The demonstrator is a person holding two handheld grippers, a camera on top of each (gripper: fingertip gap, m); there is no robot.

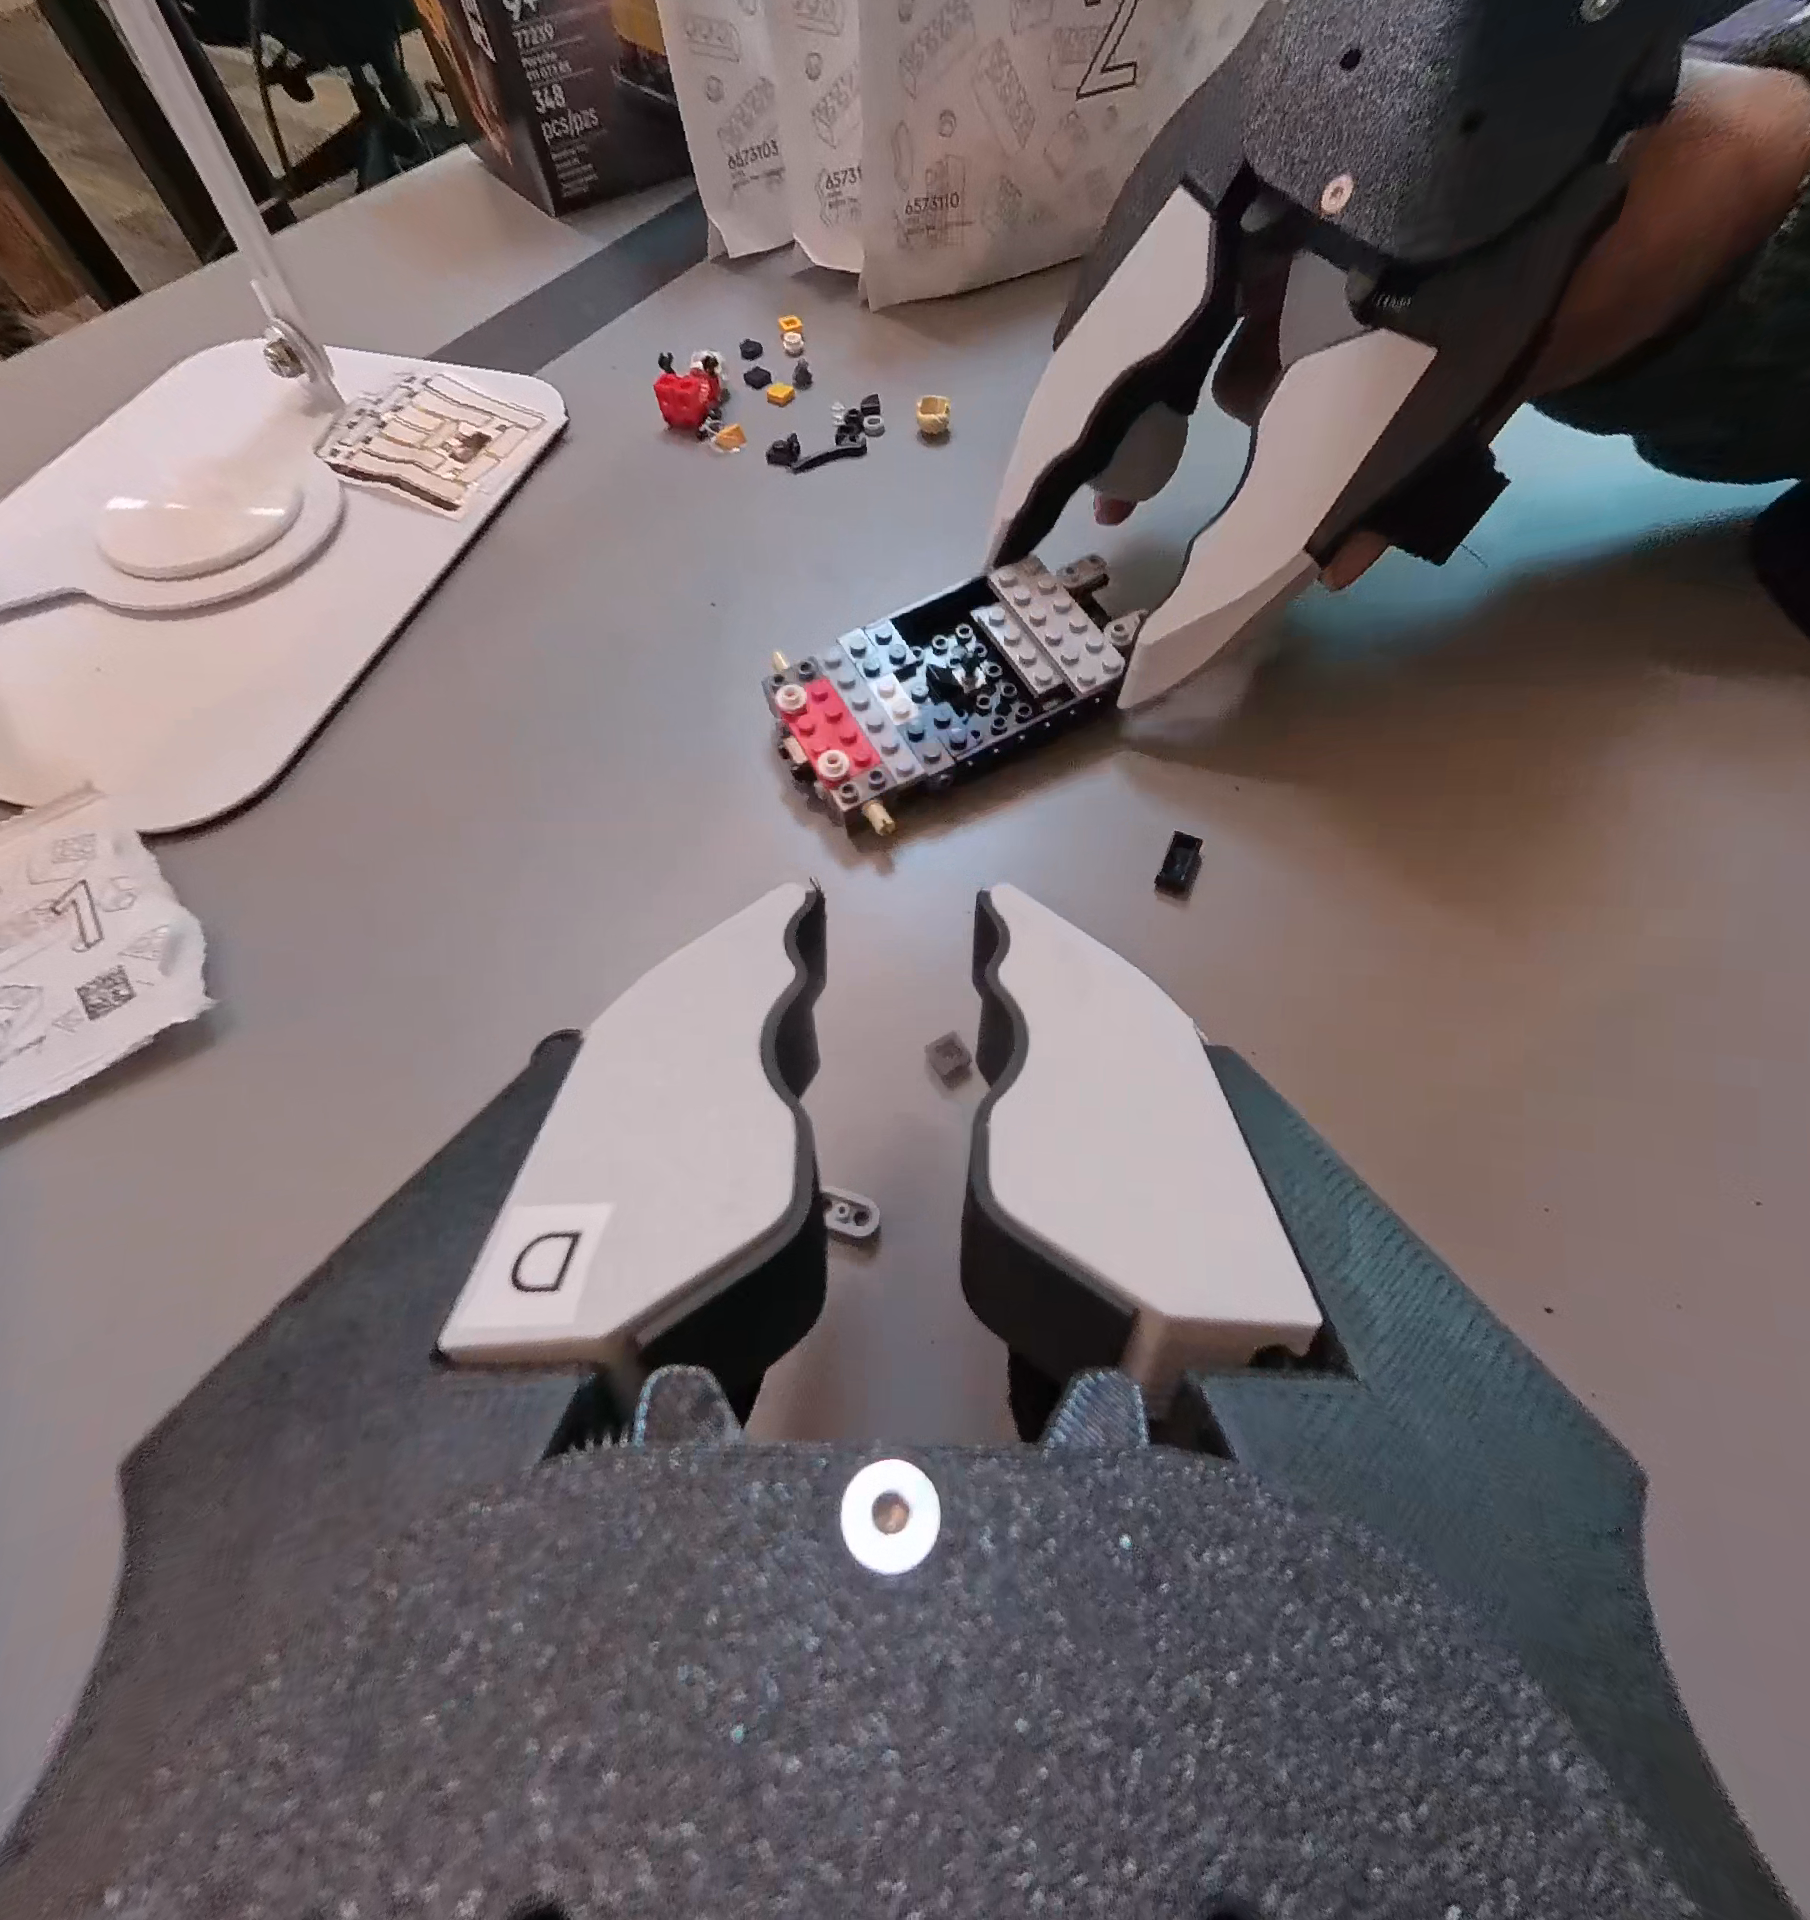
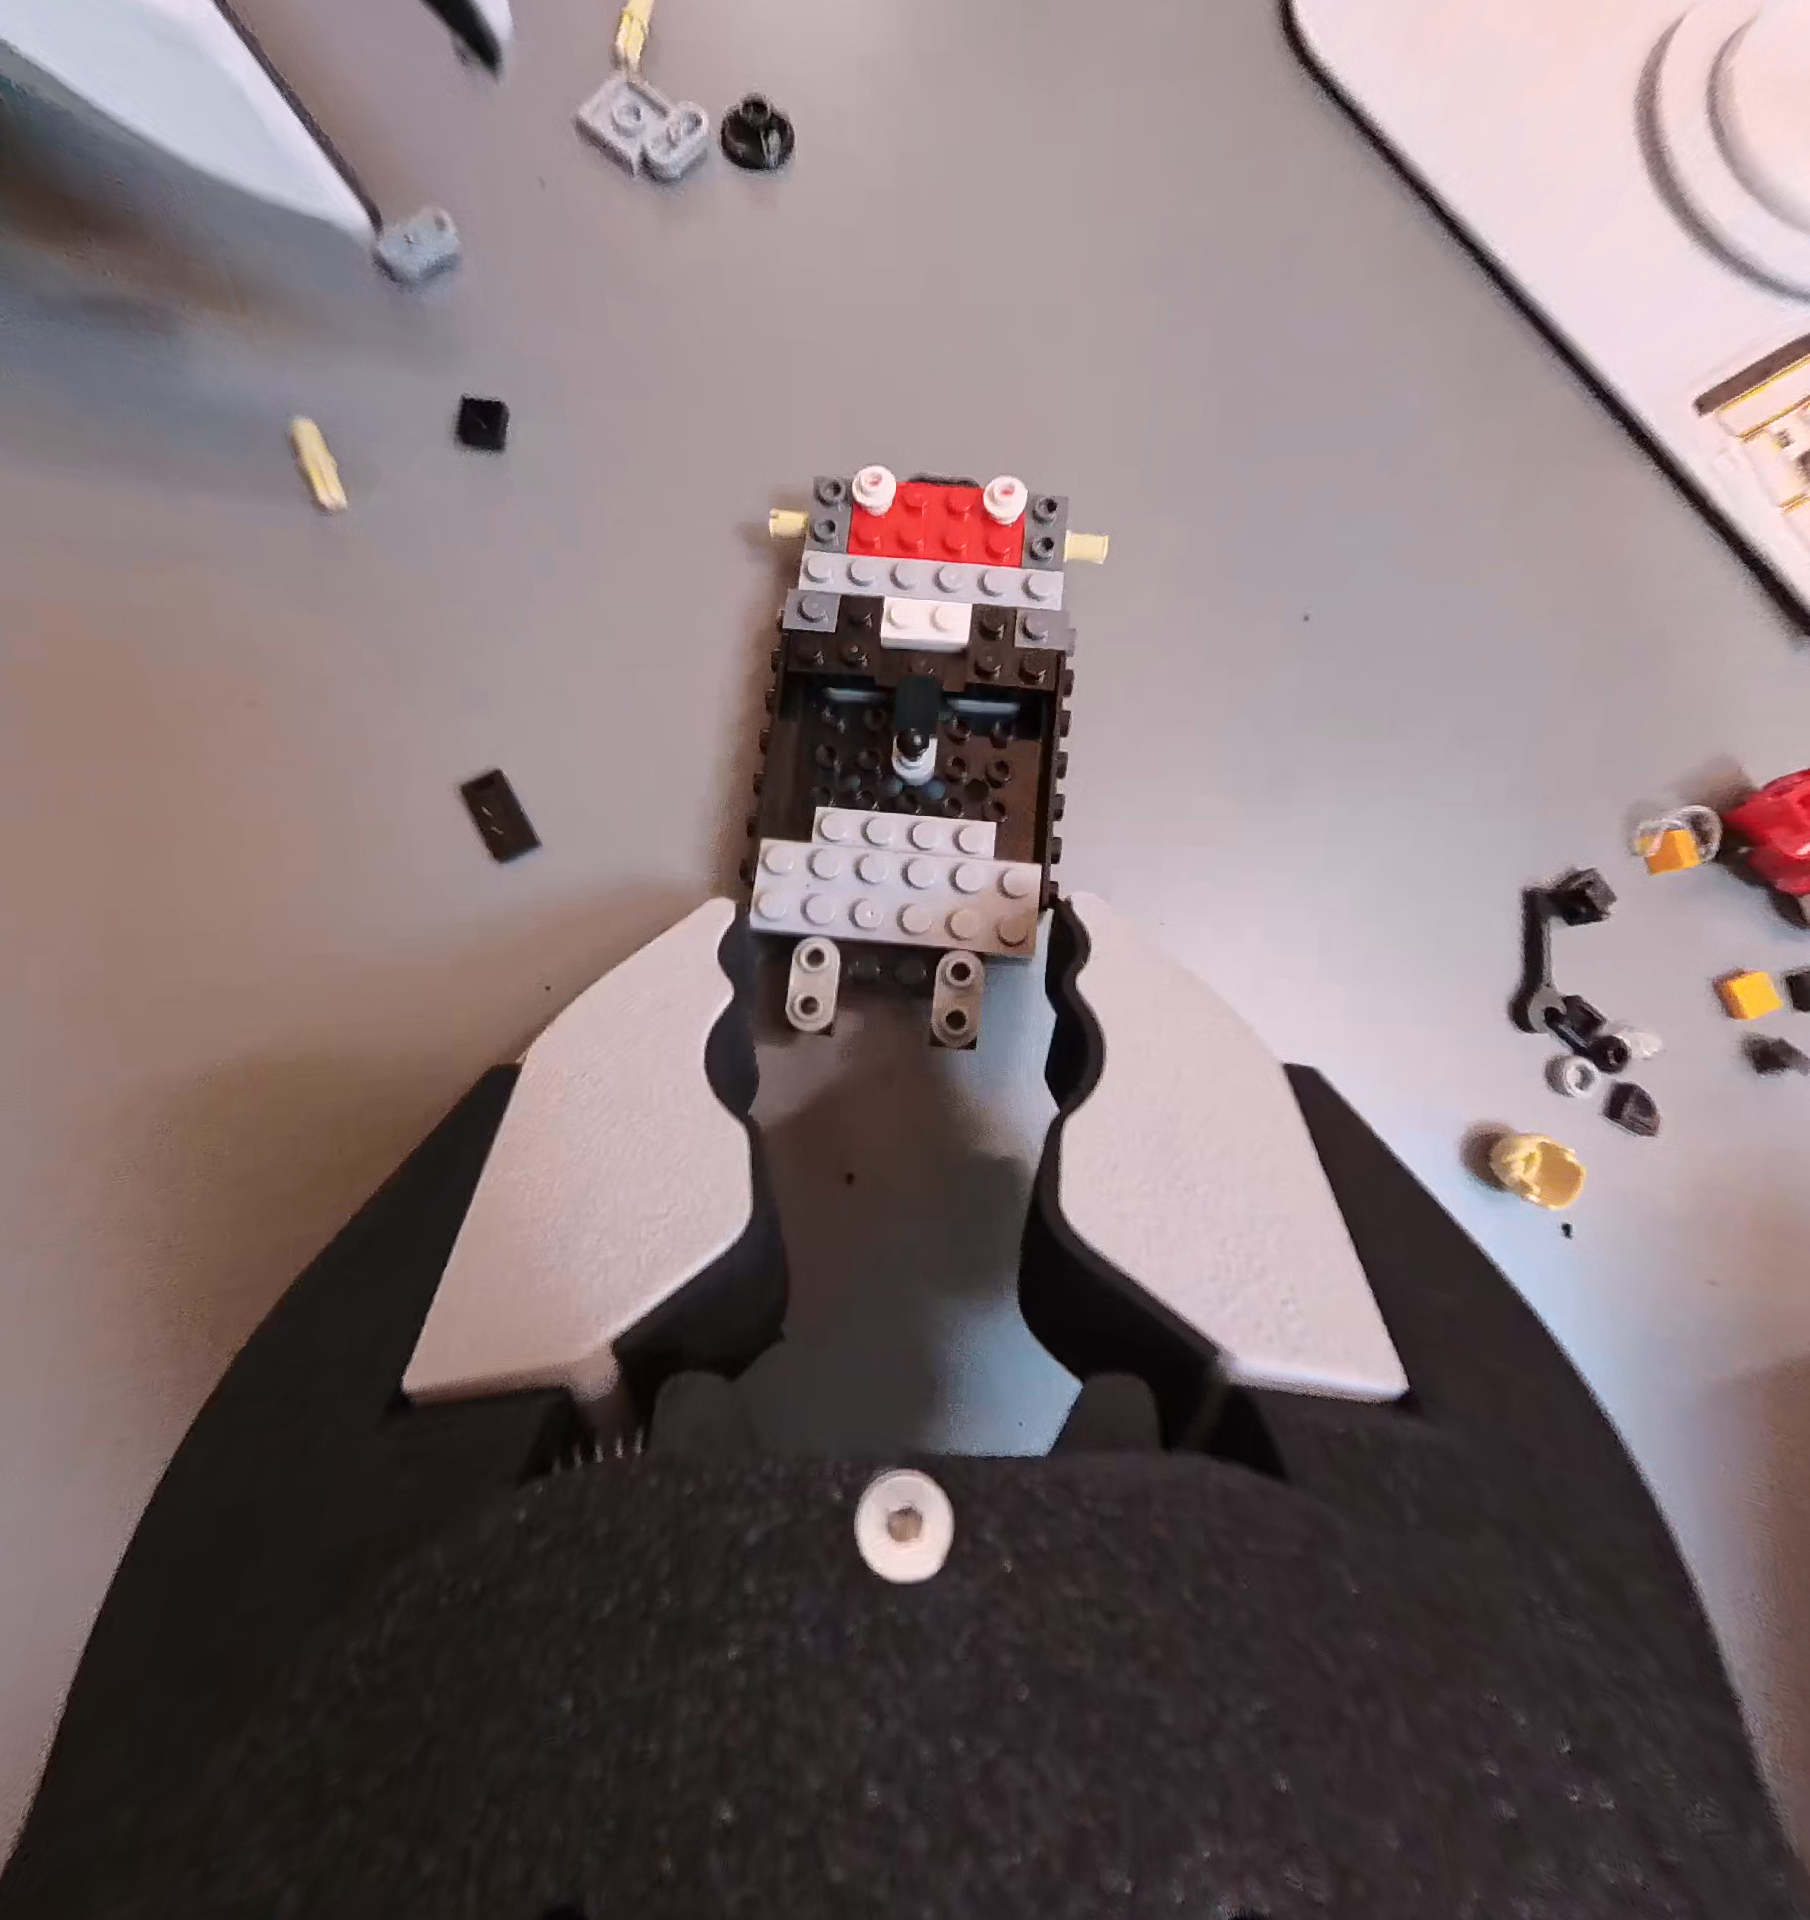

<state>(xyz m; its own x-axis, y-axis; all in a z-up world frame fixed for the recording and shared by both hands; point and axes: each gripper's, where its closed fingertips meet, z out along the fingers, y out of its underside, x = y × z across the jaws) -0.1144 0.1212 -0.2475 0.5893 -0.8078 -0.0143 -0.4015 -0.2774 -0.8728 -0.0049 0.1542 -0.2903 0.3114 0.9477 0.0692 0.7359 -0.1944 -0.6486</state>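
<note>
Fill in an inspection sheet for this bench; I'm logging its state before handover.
Surface: grey table, flat, dry.
Job's things: brick build, part-built, lying flat.
Clutter: loose pieces in a group; black tile; grey piece; torn paper.
Grippers: left gripper open, holding nothing, grey piece on the table between its fingers; right gripper brackets the build's end, contact unclear.
Cables: nothing seen.
Surroundings: lamp base on a white mat; paper bags; box.

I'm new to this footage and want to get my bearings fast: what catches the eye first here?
A half-built brick car chassis, red at one end, lies mid-table on the grey table. The right gripper straddles its grey-plated end, fingertips at either side. The left gripper hovers open nearby, above a tiny grey piece; loose small parts lie beyond.
</note>
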